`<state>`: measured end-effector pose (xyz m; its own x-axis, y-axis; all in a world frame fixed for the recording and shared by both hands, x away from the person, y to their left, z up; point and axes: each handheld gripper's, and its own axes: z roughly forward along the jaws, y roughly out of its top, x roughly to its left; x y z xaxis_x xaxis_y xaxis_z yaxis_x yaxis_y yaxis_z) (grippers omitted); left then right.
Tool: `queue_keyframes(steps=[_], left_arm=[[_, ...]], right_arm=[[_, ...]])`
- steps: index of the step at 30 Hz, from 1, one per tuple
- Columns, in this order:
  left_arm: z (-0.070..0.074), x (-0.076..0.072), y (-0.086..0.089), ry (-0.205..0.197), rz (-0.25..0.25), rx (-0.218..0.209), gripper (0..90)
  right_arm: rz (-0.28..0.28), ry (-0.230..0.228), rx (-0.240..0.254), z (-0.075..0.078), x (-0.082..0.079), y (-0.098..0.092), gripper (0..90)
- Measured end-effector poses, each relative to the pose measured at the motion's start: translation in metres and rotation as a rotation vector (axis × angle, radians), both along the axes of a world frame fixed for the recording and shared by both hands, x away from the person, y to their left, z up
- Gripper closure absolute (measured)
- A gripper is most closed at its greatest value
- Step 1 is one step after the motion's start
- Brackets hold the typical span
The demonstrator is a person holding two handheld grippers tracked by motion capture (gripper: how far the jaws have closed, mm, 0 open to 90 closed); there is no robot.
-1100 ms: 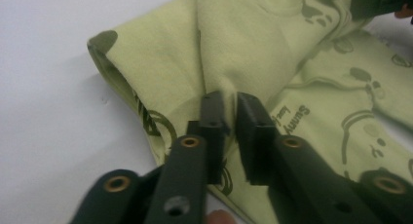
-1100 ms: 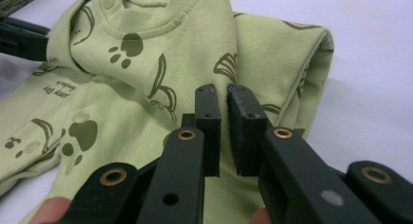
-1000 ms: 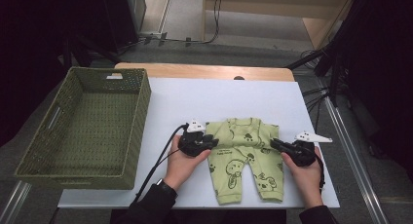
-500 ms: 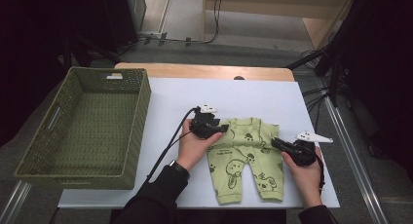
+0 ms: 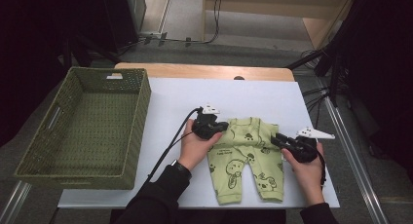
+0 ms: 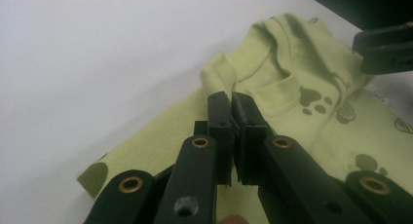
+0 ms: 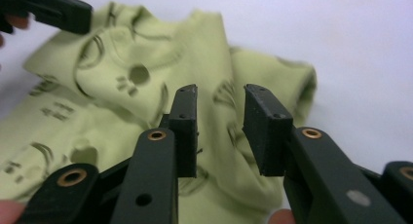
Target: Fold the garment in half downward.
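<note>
Two sleeves of the green baby romper (image 5: 246, 158) appear already folded in over the chest — the legs are yet to be folded, and the wicker basket (image 5: 83, 126), at nine o'clock, is judged the likely destination. The romper lies flat on the white table (image 5: 170, 97), printed with dark cartoon dogs and paws. The left tool (image 6: 233, 118) has just been closing and is pressed together above the left shoulder, no cloth seen between the pads; the right tool (image 7: 220, 118) has just been opening — narrowly parted, holding nothing.

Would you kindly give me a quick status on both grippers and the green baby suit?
Left gripper just shut, empty, above the suit. Right gripper opening, nothing between its jaws. Suit flat on table. Nothing obstructing.
</note>
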<state>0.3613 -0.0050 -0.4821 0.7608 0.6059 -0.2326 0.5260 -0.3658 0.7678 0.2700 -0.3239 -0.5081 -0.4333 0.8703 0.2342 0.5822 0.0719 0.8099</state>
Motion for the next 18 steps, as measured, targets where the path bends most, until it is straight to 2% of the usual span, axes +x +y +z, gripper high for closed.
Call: queue_keyframes(steps=[5,8,12,16,18], left_arm=[[0.002,-0.003,0.000,-0.012,-0.013,-0.003,86.9],[0.004,-0.005,0.000,-0.016,-0.019,-0.010,86.9],[0.004,-0.005,0.001,-0.019,-0.025,-0.012,86.9],[0.003,-0.006,0.002,-0.019,-0.028,-0.012,86.9],[0.003,-0.007,0.002,-0.020,-0.030,-0.018,86.9]], right_arm=[[0.044,-0.018,-0.038,0.020,0.019,0.011,63.5],[0.067,-0.005,-0.048,0.026,0.034,0.017,63.5],[0.063,0.034,-0.038,0.023,0.053,0.020,63.5],[0.051,0.083,-0.017,0.017,0.064,0.022,64.5],[0.062,0.098,-0.018,0.015,0.065,0.024,73.1]])
